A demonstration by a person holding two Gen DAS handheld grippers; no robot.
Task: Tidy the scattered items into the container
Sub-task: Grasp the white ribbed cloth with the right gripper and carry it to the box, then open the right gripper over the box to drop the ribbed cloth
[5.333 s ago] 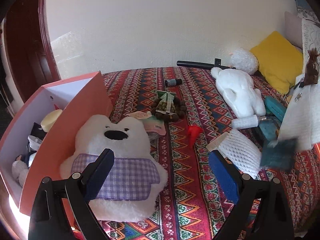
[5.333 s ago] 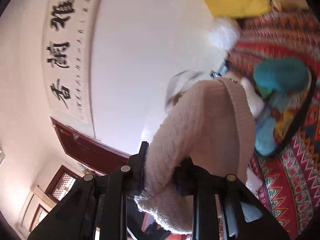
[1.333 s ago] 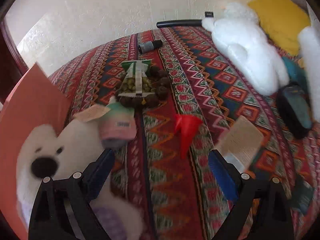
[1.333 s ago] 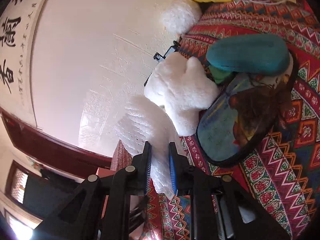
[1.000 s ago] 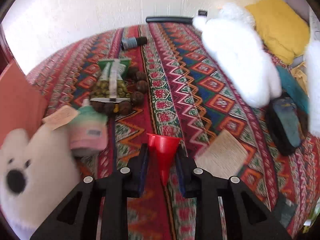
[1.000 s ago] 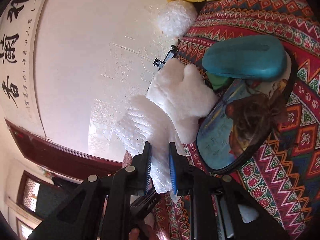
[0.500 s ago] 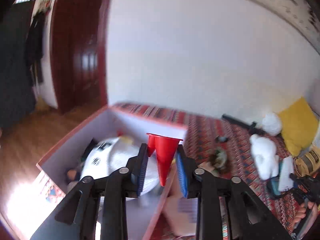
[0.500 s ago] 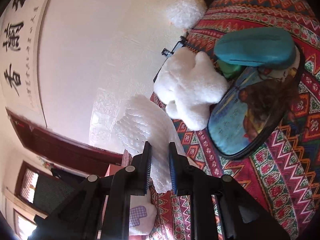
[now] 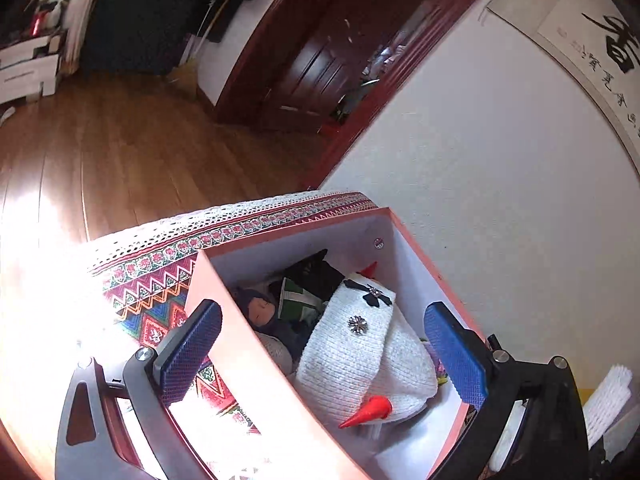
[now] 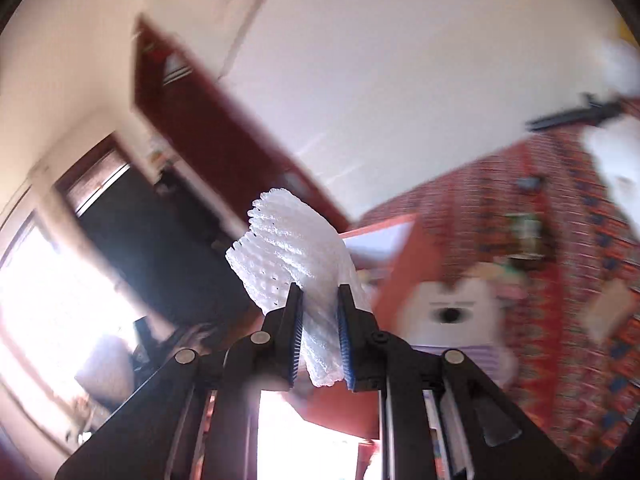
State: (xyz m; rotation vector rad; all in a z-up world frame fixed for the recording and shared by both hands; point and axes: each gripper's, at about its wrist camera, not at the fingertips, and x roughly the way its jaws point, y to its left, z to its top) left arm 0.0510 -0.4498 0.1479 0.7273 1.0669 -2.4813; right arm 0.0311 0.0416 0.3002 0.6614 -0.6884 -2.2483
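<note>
Left gripper (image 9: 322, 354) has its jaws opening, pads wide apart with nothing pinched between them, hanging over the pink box (image 9: 256, 356) that fills the lower middle of its frame. Lying loose inside the box, low between the pads, is the red funnel (image 9: 366, 412), resting against a white knit hat (image 9: 360, 344); up and left of the hat there's a dark doll (image 9: 262, 312) and some green-and-white packaging. The box sits on the patterned bedspread (image 9: 148, 296), wood floor off to the upper left. Right gripper (image 10: 320, 340) has jaws just starting to open, but the pads are still pressed on the white foam net (image 10: 294, 258), which sticks up centre frame. Behind it everything's blurry: the pink box at centre right, and a white plush bear (image 10: 452, 312) just right of that on the bedspread.
</note>
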